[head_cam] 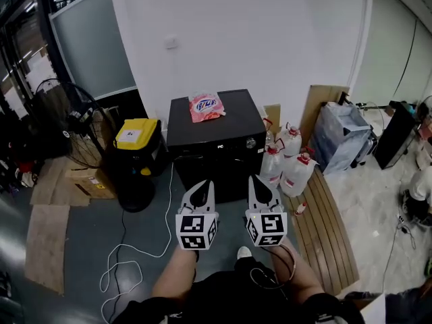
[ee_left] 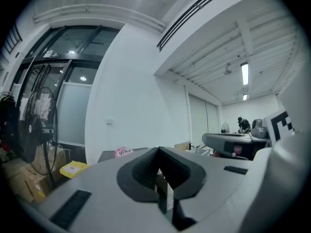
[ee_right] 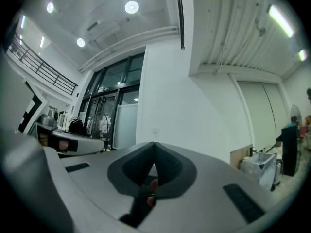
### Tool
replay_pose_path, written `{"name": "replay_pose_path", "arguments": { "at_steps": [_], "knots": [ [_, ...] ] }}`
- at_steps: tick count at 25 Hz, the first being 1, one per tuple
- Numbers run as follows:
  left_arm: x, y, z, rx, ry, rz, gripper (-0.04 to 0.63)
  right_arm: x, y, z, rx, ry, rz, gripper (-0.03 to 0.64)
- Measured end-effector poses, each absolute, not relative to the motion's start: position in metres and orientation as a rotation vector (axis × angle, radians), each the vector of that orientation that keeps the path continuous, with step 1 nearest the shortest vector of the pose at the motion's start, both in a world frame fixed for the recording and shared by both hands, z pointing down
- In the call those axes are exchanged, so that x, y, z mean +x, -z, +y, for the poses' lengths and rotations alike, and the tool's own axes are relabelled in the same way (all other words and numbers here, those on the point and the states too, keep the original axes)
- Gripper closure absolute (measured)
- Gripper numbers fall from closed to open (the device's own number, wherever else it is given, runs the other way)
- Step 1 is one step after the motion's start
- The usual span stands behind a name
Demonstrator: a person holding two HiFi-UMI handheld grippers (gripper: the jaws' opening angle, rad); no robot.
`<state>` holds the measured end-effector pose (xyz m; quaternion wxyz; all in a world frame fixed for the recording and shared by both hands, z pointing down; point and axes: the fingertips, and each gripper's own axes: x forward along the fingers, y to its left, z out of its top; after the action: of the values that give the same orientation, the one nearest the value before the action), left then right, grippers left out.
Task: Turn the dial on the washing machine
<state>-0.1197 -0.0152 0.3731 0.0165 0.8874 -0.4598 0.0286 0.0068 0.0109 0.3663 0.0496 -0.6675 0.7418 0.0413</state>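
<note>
Jaws on both the left gripper (head_cam: 201, 187) and the right gripper (head_cam: 259, 181) are pressed together, gripping nothing. Both grippers are held level and side by side, pointing toward twelve o'clock, with the person's forearms bent in behind them. The washing machine (head_cam: 214, 140) stands ahead on the floor. Its dial (head_cam: 251, 142) sits at twelve o'clock from the right gripper, well apart. This looks like the approach; next, the right jaws likely must part and reach the dial.

Ahead of you a white wall (head_cam: 223, 32), grey floor (head_cam: 88, 221) beneath you, standing fan (head_cam: 61, 120) and glass partition (head_cam: 94, 46) to your left, wooden slats (head_cam: 334, 235) to your right, round ceiling lights (ee_right: 131, 7) overhead.
</note>
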Motion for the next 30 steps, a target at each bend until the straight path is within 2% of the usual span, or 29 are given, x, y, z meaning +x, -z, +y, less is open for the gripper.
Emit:
{"name": "replay_pose_path", "arguments": {
  "at_steps": [9, 22, 23, 26, 30],
  "knots": [
    [-0.044, -0.379, -0.137, 2.715, -0.158, -1.433, 0.583, 0.083, -0.379, -0.117, -2.046, -0.019, 2.281, 0.617],
    [-0.007, -0.414, -0.235, 2.648, -0.248, -1.446, 0.583, 0.129, -0.428, -0.229, -2.138, -0.019, 2.331, 0.617],
    [-0.006, -0.415, -0.24, 2.651, -0.253, -1.439, 0.583, 0.13, -0.433, -0.235, -2.158, -0.039, 2.34, 0.609],
    [-0.002, -0.419, -0.252, 2.65, -0.262, -1.412, 0.583, 0.131, -0.457, -0.252, -2.207, -0.065, 2.397, 0.52],
    [0.001, -0.428, -0.259, 2.646, -0.294, -1.384, 0.583, 0.135, -0.495, -0.269, -2.289, -0.094, 2.497, 0.445]
  ]
}}
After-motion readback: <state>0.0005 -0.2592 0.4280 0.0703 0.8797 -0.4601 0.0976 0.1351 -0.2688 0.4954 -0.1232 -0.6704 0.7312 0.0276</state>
